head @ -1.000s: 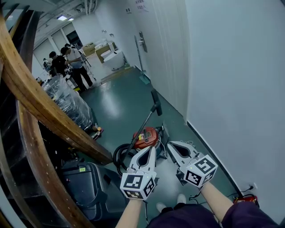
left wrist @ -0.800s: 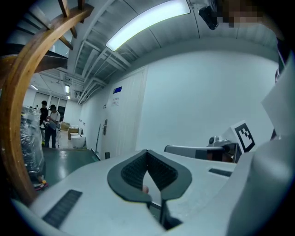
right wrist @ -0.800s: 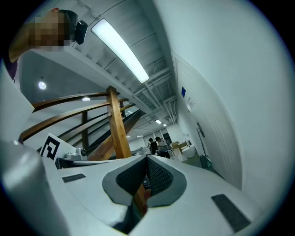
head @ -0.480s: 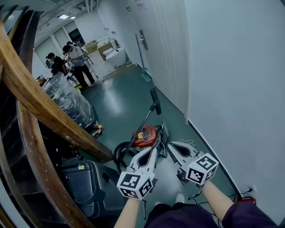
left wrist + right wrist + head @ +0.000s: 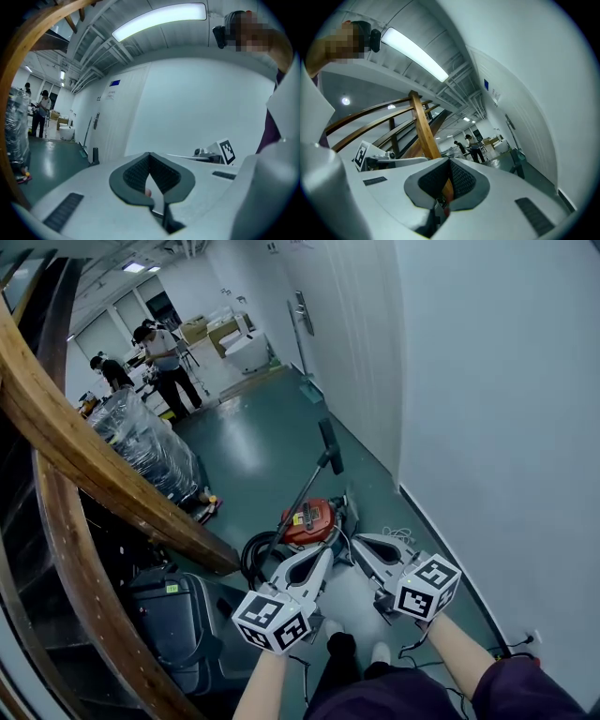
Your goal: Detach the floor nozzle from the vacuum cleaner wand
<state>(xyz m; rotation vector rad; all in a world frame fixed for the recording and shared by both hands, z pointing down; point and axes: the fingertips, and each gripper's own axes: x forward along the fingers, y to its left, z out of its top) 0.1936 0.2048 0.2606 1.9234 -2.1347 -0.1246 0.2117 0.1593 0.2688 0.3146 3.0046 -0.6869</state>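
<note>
Hovering side by side at the near edge of the head view, the left tool [image 5: 322, 557] and the right tool [image 5: 363, 545] both point away down the corridor, above the green floor [image 5: 253, 442]. Left tool first: its jaws are pressed together, pad against pad, with nothing caught between them, and its own view shows that plainly. Right tool, same story: jaws closed tight and empty. Both are clear of the machine.

Just beyond the tool tips, the red vacuum cleaner [image 5: 307, 521] lies on the floor, with its black hose [image 5: 251, 559] coiled at its near left side. The wand [image 5: 305, 493] runs from that coil away to the far right. The dark floor nozzle [image 5: 329, 446] sits on the wand's far end, attached, near the white wall [image 5: 487, 409] on the right.

Over on the left, a wooden handrail [image 5: 84, 465] sweeps across, with a plastic-wrapped pallet [image 5: 150, 451] behind it. Two people [image 5: 167, 362] stand well off at the far end.
</note>
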